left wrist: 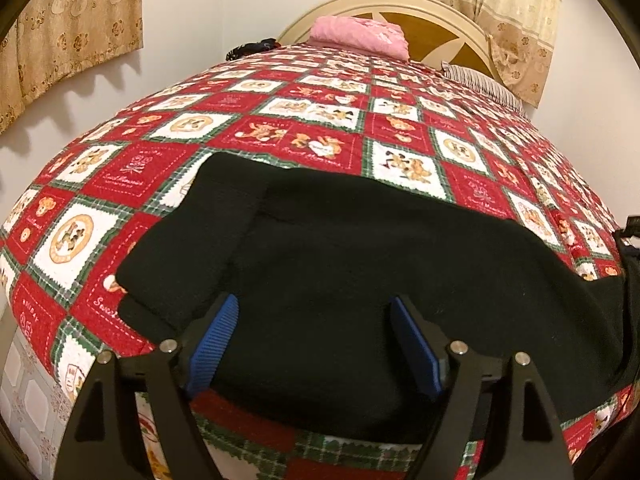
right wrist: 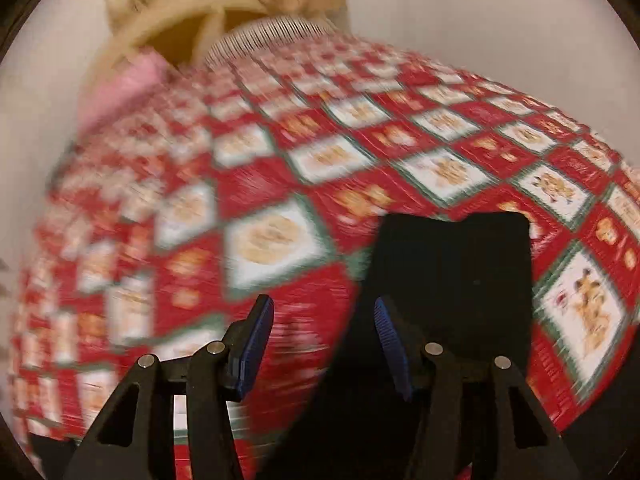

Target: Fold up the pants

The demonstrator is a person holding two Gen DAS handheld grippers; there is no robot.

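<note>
Two black grippers with blue ribbed finger pads hung over a bed covered by a red, white and green patchwork quilt (left wrist: 320,116) printed with teddy bears. The black fabric pants (left wrist: 360,264) lay flat on the near part of that quilt, spread crosswise in the left wrist view, with one doubled layer showing as a raised edge toward the left end.

The left gripper (left wrist: 312,344) stood just above the near edge of the pants, its blue pads (left wrist: 216,340) spread wide apart with only dark cloth showing between them; nothing was pinched.

The right gripper (right wrist: 324,344) was likewise spread, its fingers (right wrist: 256,340) parted over the quilt at the left side of the pants. In that view the picture was smeared by motion blur, and the pants (right wrist: 456,280) appeared as a dark oblong running away from the camera, its far end squared off on the quilt. The right pad sat over the dark cloth, the left pad over the red patchwork; whether either touched the fabric could not be told.

At the far end of the bed lay a pink folded cloth (left wrist: 360,34) against a cream arched headboard (left wrist: 424,8), with a striped pillow (left wrist: 484,84) beside it. Floral beige curtains (left wrist: 68,32) hung on the white wall.
</note>
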